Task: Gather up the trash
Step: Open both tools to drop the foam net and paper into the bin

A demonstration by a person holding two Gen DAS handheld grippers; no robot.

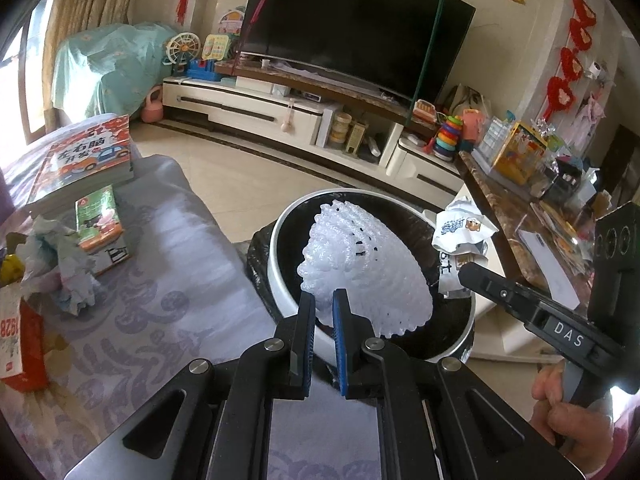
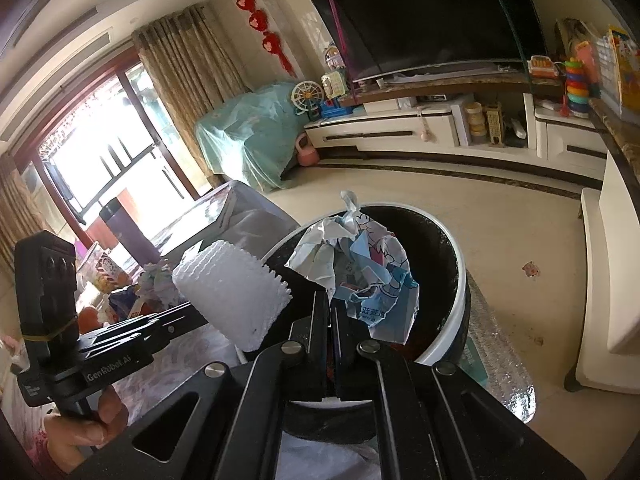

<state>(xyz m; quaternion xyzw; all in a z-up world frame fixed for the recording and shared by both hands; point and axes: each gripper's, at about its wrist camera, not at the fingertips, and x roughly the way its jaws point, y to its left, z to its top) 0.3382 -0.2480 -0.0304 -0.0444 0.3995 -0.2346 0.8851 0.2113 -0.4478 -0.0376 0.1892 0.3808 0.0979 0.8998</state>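
Note:
My left gripper (image 1: pixel 323 300) is shut on a white foam fruit net (image 1: pixel 360 272) and holds it over the open mouth of a white round trash bin (image 1: pixel 280 276) lined with a black bag. My right gripper (image 2: pixel 331 304) is shut on a crumpled blue-and-white wrapper (image 2: pixel 368 276) and holds it over the same bin (image 2: pixel 460 320). The foam net also shows in the right wrist view (image 2: pixel 236 300), and the wrapper in the left wrist view (image 1: pixel 460 232). More crumpled paper trash (image 1: pixel 60 268) lies on the lilac-patterned cloth to the left.
Books (image 1: pixel 84 160) and a small box (image 1: pixel 100 220) lie on the cloth-covered surface (image 1: pixel 168 300) left of the bin. A red package (image 1: pixel 20 344) sits at the far left. A cluttered brown counter (image 1: pixel 520 216) stands right of the bin. A TV stand (image 1: pixel 280 108) lines the far wall.

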